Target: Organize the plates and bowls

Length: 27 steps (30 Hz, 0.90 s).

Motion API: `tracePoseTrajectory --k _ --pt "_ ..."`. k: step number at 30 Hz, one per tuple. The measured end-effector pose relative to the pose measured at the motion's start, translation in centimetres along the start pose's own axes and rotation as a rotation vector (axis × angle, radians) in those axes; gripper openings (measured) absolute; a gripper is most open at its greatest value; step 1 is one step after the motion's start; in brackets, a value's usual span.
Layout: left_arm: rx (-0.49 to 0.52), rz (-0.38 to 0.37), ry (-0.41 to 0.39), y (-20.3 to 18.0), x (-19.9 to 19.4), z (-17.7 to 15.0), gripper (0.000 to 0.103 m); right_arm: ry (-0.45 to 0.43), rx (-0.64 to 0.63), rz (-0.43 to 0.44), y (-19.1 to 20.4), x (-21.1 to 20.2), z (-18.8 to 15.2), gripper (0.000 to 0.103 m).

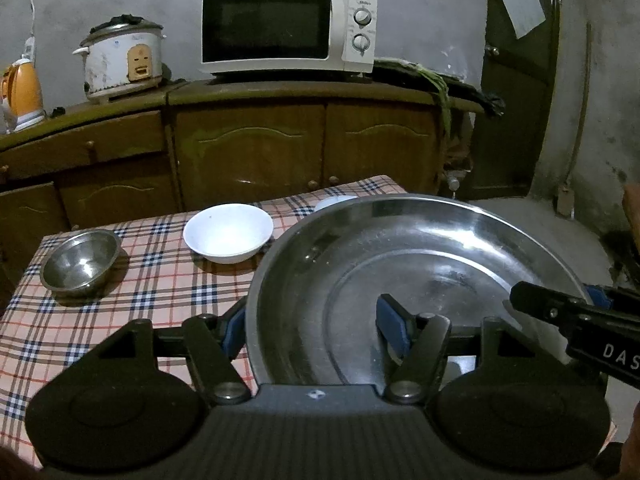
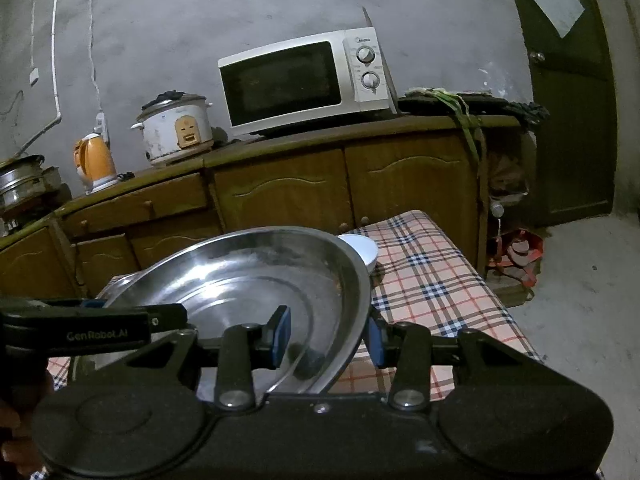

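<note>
A large, shallow steel plate (image 1: pixel 420 264) is held off the checked tablecloth (image 1: pixel 152 280) by both grippers. My left gripper (image 1: pixel 314 328) is shut on the plate's near-left rim, one blue pad outside the rim and the other inside the dish. My right gripper (image 2: pixel 327 336) is shut on the near-right rim of the steel plate (image 2: pixel 248 276) the same way. Each gripper shows in the other's view: the right gripper (image 1: pixel 560 312) and the left gripper (image 2: pixel 100 320). A small steel bowl (image 1: pixel 80 262) and a white bowl (image 1: pixel 228 232) sit on the cloth at the left.
Another white dish (image 2: pixel 360 250) peeks out behind the plate's far rim. A wooden cabinet (image 1: pixel 248 148) stands behind the table with a microwave (image 1: pixel 288 28), a rice cooker (image 1: pixel 124 60) and an orange kettle (image 1: pixel 22 92). A dark door (image 2: pixel 572 100) is at the right.
</note>
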<state>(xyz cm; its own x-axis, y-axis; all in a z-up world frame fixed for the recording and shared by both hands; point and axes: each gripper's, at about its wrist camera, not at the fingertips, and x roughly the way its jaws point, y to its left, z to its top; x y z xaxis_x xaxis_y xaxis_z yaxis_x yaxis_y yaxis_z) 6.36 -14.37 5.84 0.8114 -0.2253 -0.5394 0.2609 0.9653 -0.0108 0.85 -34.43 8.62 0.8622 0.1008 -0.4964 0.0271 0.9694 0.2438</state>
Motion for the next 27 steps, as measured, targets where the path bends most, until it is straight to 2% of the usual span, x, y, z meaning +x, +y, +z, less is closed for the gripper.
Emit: tracePoseTrajectory --k 27 --pt "-0.039 0.055 -0.018 2.5 -1.2 0.0 0.066 0.016 -0.049 0.054 2.9 0.6 0.0 0.05"
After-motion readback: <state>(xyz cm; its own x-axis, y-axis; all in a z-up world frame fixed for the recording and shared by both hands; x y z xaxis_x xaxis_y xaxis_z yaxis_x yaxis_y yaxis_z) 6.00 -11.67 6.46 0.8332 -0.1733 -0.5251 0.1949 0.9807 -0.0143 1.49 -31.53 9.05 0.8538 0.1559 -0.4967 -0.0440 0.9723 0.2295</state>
